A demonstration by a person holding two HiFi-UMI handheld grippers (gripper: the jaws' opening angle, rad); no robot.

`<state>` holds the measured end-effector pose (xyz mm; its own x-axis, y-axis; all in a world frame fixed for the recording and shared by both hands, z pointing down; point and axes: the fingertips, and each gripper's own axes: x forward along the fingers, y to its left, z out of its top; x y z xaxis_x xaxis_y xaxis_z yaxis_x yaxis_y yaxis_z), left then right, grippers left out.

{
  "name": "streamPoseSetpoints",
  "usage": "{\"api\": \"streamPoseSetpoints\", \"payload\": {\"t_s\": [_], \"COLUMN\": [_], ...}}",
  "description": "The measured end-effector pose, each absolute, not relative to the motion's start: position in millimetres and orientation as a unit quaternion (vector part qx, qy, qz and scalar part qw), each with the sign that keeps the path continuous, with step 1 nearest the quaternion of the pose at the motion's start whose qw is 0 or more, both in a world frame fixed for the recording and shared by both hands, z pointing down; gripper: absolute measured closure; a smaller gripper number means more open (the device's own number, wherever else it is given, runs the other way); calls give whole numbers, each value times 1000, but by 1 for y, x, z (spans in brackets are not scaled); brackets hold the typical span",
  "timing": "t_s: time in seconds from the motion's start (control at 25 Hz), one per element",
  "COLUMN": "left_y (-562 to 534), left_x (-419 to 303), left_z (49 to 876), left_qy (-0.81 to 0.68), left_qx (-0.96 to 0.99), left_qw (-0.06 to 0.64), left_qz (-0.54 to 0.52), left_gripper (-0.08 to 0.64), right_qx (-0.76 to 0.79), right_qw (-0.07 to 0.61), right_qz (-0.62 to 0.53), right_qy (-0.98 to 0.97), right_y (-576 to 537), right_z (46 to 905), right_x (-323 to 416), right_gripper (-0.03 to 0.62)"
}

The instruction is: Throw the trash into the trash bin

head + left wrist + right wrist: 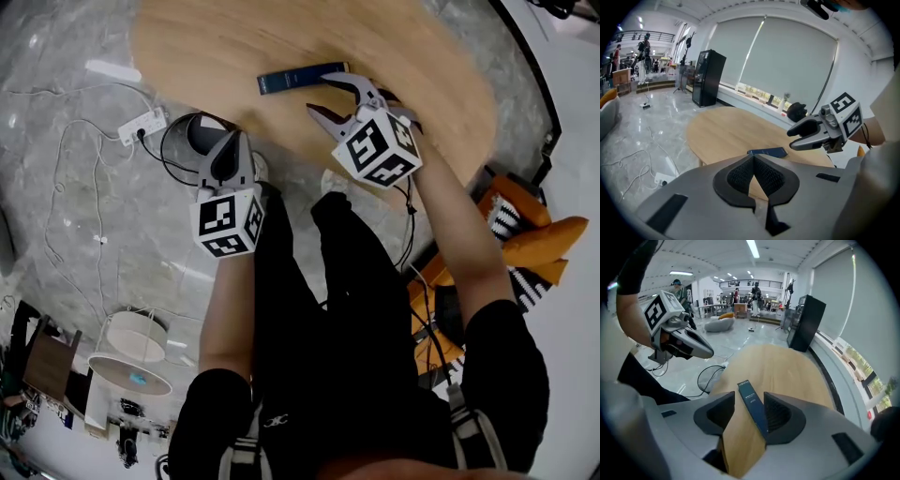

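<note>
Wood desk [234, 47], oval w/ a pale top, carries one dark blue flat box [302, 80], lying near the edge that faces the person. The box has a line of small white print on its top face, too small to read.

R gripper [319, 94] hangs over the desk right at the box, jaws wide apart. In the right gripper view the box lies flat on the desk btwn the two pads and runs close along one of them. Neither pad presses on it, so nothing is held.

L gripper [229, 141] is off the desk, over the floor. Its jaw tips are together w/ nothing btwn them.

Each gripper's cube carries black-and-white square markers, no letters.

On the grey marble floor [56, 187], just beside L gripper's tips in the head view, is a black loop [165, 148]; bin rim or cable, can't tell. A white power strip [142, 122] lies near it w/ cables trailing off.
</note>
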<state>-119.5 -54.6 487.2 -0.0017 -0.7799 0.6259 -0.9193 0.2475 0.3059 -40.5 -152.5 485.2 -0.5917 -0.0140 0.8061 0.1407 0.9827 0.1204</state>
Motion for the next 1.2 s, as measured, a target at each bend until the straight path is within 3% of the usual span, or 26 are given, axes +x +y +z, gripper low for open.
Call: {"api": "streamPoseSetpoints", "payload": {"t_s": [0.28,0.44,0.72,0.76,0.8,0.84,1.2], "left_y": [-43,-32,-10,-8,-8,-7,1], "left_x": [-131,-142,-155,-156,-156,-157,-173], "left_z": [495,498,515,516,516,516,511], "left_qy": [-705,-712,-719,-719,-720,-720,-737], "left_qx": [599,589,572,570,570,569,551], "left_qw": [365,367,380,381,382,382,382], "left_qz": [106,108,110,108,107,105,84], "left_gripper": [546,546,546,546,546,546,546], "right_qx": [-103,-134,-137,-134,-127,-120,-26], "right_qw": [505,553,573,569,562,554,417], "right_qz": [-82,-131,-199,-208,-215,-215,-30], "right_qy": [-853,-812,-783,-784,-789,-795,-908], "right_y": [-159,-158,-165,-164,-164,-163,-107], "right_z": [546,583,603,601,599,595,510], "right_x": [-63,-59,-65,-66,-67,-69,-114], "right_gripper": [385,383,389,412,482,495,499]}}
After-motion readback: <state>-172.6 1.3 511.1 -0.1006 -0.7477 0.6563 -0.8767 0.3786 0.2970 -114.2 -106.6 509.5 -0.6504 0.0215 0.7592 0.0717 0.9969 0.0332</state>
